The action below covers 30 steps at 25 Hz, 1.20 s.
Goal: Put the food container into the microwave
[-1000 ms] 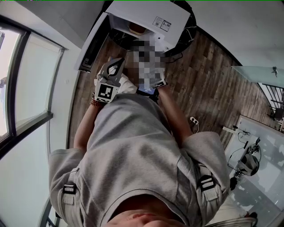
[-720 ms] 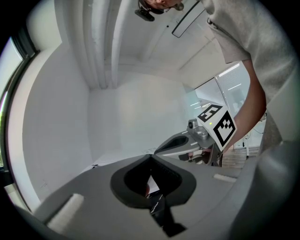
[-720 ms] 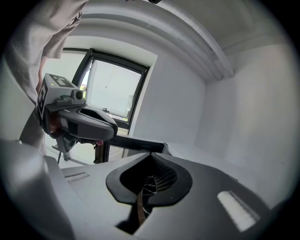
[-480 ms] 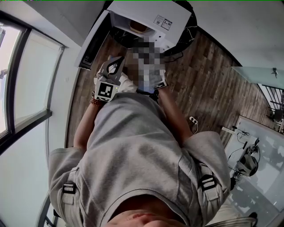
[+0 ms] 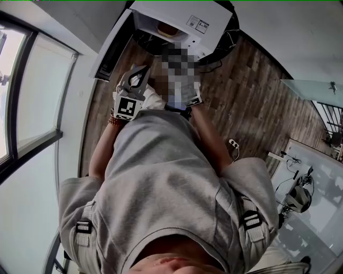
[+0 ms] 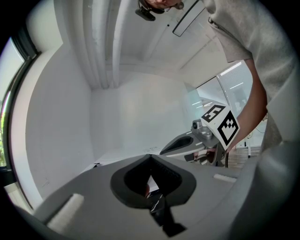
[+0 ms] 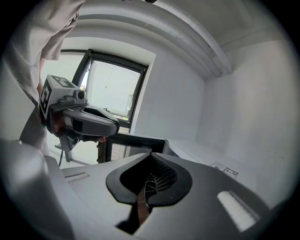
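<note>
The white microwave stands at the top of the head view with its door swung open to the left. A brownish food container shows inside the cavity. My left gripper hovers in front of the open door, shut and holding nothing. My right gripper is beside it and also shut and empty; in the head view only its marker cube shows below a mosaic patch. In the right gripper view the left gripper hangs above the dark mesh door.
Dark wood floor spreads to the right of the microwave. A window and white wall run along the left. A power strip lies on the floor. A glass table and equipment stand at the far right.
Both grippers have drifted slightly up the head view, closer to the microwave's open front. Nothing was gripped or let go.
</note>
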{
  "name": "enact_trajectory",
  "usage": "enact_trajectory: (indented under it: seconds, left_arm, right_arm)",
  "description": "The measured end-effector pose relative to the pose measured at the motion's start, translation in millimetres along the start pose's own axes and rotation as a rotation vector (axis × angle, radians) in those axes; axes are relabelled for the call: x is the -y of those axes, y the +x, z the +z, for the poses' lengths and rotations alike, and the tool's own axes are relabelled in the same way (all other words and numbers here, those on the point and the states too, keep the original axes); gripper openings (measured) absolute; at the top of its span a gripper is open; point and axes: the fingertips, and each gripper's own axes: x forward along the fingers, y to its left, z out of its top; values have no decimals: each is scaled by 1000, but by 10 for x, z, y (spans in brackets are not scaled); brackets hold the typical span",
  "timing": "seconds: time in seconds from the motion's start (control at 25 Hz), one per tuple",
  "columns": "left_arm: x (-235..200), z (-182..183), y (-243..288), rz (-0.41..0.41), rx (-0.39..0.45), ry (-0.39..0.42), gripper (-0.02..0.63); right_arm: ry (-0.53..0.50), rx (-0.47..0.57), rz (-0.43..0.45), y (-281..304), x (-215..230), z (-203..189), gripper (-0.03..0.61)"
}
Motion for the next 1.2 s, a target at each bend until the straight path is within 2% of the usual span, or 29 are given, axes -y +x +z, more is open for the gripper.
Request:
enact_trajectory:
  seconds: [0.6, 1.2]
  left_arm:
    - [79, -35, -49, -16, -20, 13, -2]
    - [17, -2, -43, -11, -4, 10, -2]
  right_arm:
    - [32, 5, -12, -56, -32, -17, 14]
    - [15, -16, -14, -41, -27, -33, 14]
